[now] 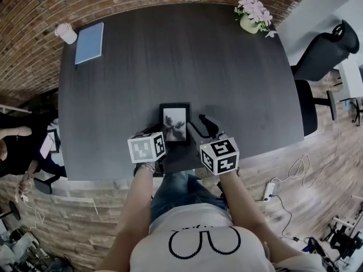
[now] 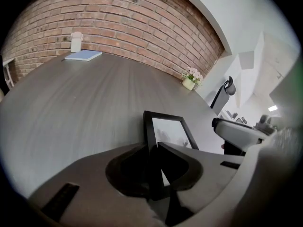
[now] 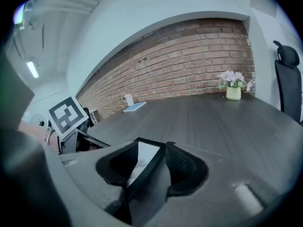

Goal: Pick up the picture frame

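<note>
Frame (image 1: 174, 123), pinched at one edge by the left tongs (image 2: 151, 148) while the spread right tongs (image 3: 152, 148) only straddle it, may twist and slip if lifted.

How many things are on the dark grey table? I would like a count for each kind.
black rectangular picture frame: 1
light blue flat notebook: 1
white cup: 1
pale pot of pink flowers: 1
Total: 4
</note>
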`<state>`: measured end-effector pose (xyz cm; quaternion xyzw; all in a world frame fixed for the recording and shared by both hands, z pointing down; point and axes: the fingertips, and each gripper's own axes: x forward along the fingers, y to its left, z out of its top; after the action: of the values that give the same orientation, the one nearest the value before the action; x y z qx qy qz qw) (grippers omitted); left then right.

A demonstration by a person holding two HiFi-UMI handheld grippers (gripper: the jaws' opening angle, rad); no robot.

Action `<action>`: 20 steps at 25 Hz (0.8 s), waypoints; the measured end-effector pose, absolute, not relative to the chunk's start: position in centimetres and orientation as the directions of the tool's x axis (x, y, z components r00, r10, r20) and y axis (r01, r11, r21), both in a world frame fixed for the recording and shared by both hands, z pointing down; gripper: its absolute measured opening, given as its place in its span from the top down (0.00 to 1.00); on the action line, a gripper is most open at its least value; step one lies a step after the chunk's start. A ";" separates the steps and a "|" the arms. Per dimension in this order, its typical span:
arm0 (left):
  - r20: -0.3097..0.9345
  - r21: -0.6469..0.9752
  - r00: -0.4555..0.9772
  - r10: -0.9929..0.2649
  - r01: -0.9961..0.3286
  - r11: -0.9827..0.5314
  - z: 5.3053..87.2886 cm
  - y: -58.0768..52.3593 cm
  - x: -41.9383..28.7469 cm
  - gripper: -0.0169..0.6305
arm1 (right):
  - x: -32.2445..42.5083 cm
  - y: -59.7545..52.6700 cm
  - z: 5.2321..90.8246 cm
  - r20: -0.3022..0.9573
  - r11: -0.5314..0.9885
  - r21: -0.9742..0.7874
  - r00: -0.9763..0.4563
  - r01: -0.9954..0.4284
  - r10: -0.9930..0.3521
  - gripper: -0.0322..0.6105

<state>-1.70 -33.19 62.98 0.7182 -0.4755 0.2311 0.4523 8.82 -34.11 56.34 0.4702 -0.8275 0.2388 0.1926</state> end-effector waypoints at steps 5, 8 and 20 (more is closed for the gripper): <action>0.725 0.474 0.477 -0.496 -0.869 -0.142 61.8 -33.3 -1.8 0.87 | 8.6 -33.9 56.8 0.543 0.374 -0.393 -0.540 -0.840 -0.642 0.67; 0.717 0.464 0.465 -0.519 -0.875 -0.142 60.8 -33.4 -2.3 0.87 | 8.2 -33.8 57.1 0.539 0.341 -0.473 -0.573 -0.812 -0.617 0.67; 0.674 0.480 0.489 -0.554 -0.859 -0.176 57.7 -33.2 -2.7 0.87 | 4.3 -33.3 58.0 0.394 0.126 -0.849 -0.774 -0.513 -0.496 0.67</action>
<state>-2.75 -33.24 57.75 0.7461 -0.4736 0.1762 0.4335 4.25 -33.34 57.95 0.3361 -0.7502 0.5693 0.0072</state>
